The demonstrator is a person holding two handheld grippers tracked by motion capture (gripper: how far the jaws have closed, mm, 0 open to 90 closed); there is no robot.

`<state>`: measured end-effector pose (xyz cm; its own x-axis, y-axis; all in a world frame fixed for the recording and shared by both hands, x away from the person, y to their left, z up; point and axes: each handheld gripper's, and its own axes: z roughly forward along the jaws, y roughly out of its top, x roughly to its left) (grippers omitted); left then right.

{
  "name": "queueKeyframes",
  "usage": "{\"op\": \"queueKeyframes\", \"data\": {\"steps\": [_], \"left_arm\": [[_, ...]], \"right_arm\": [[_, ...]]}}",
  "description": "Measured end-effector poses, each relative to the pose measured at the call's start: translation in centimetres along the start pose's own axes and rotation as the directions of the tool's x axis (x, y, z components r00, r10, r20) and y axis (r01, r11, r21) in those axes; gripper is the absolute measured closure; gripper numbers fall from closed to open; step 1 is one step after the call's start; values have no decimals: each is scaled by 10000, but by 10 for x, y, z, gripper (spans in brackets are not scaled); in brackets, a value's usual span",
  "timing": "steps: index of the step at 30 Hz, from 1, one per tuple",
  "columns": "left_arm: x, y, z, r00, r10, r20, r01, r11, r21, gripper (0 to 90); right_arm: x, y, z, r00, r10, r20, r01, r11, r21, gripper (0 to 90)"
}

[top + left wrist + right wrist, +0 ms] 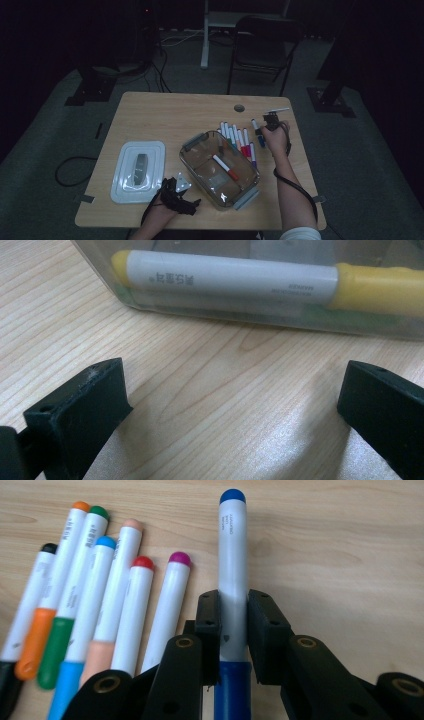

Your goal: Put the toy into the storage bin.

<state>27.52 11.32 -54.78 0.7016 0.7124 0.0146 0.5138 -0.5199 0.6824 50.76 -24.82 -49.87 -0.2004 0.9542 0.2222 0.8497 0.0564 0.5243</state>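
Observation:
My right gripper is shut on a white marker with a blue cap, pads pressed on both sides of its barrel, at the right end of a row of several coloured markers lying on the wooden table. From above, that gripper and the blue marker sit just right of the row. A clear plastic container in the middle holds a red-capped marker. My left gripper rests by the container's near-left corner. Its jaws stand open with bare table between them, facing the container wall and a yellow marker behind it.
The container's pale lid lies flat at the table's left, beside my left hand. A small round hole marks the table's far side. A dark folding chair and cables stand on the floor beyond the table.

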Motion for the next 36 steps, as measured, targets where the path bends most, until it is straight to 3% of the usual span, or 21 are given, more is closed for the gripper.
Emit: {"op": "queueKeyframes", "data": {"steps": [1, 6, 9, 10, 11, 13, 17, 18, 19, 21, 23, 24, 25, 26, 28, 29, 30, 32, 34, 35, 36], "left_arm": [[0, 0, 0, 10000, 1, -1, -1, 10000, 1, 4], [0, 0, 0, 10000, 0, 0, 0, 10000, 1, 4], [0, 0, 0, 10000, -1, 0, 1, 10000, -1, 4], [0, 0, 0, 10000, 0, -2, 0, 10000, 1, 4], [0, 0, 0, 10000, 2, 0, -2, 10000, 4, 4], [0, 0, 0, 10000, -2, -2, 2, 10000, 1, 4], [0, 0, 0, 10000, -6, -1, 6, 10000, -3, 4], [0, 0, 0, 10000, -6, -1, 6, 10000, -3, 4], [0, 0, 0, 10000, -5, -2, 5, 10000, -3, 4], [0, 0, 0, 10000, 2, -2, -2, 10000, 3, 4], [0, 0, 0, 10000, -1, 3, 1, 10000, 1, 4], [0, 0, 0, 10000, -1, 3, 1, 10000, 1, 4], [0, 0, 0, 10000, -2, 0, 2, 10000, 3, 4], [0, 0, 0, 10000, -6, -1, 6, 10000, 1, 4], [0, 0, 0, 10000, 15, -12, -15, 10000, 8, 4], [0, 0, 0, 10000, 22, -8, -22, 10000, 22, 4], [0, 0, 0, 10000, 23, -7, -23, 10000, 18, 4], [0, 0, 0, 10000, 4, 6, -4, 10000, 19, 4], [0, 0, 0, 10000, 6, 4, -6, 10000, 20, 4], [0, 0, 0, 10000, 5, 5, -5, 10000, 19, 4], [0, 0, 0, 10000, 5, 5, -5, 10000, 19, 4]], "right_arm": [[-3, -3, -7, 9996, 263, -119, -263, 9997, -5, 767], [-5, -11, -23, 9983, 505, -281, -511, 9985, -193, 767], [-1, -17, -46, 9973, 345, -643, -375, 9983, -449, 767], [-1, -17, -46, 9973, 345, -643, -375, 9983, -449, 767], [4, -19, -61, 9961, 188, -858, -244, 9976, -649, 768], [7, -21, -69, 9951, 121, -976, -201, 9965, -808, 767], [24, -31, -103, 9860, -426, -1612, 235, 9926, -1189, 767], [24, -31, -103, 9860, -426, -1612, 235, 9926, -1189, 767], [32, -34, -115, 9803, -636, -1872, 391, 9905, -1320, 767], [37, -36, -120, 9780, -832, -1915, 572, 9888, -1375, 767], [51, -40, -134, 9649, -1186, -2342, 850, 9852, -1489, 767], [51, -40, -134, 9649, -1186, -2342, 850, 9852, -1489, 767], [61, -44, -141, 9556, -1420, -2581, 1042, 9825, -1546, 767], [61, -44, -141, 9556, -1420, -2581, 1042, 9825, -1546, 767], [69, -47, -147, 9438, -1568, -2911, 1160, 9815, -1526, 767], [78, -50, -151, 9326, -1719, -3172, 1293, 9800, -1511, 767], [78, -50, -151, 9326, -1719, -3172, 1293, 9800, -1511, 767], [87, -52, -155, 9218, -1895, -3382, 1458, 9778, -1505, 767], [96, -55, -158, 9186, -2077, -3361, 1623, 9740, -1582, 767], [107, -58, -159, 9111, -2306, -3417, 1885, 9702, -1522, 767], [107, -58, -159, 9111, -2306, -3417, 1885, 9702, -1522, 767]]}}
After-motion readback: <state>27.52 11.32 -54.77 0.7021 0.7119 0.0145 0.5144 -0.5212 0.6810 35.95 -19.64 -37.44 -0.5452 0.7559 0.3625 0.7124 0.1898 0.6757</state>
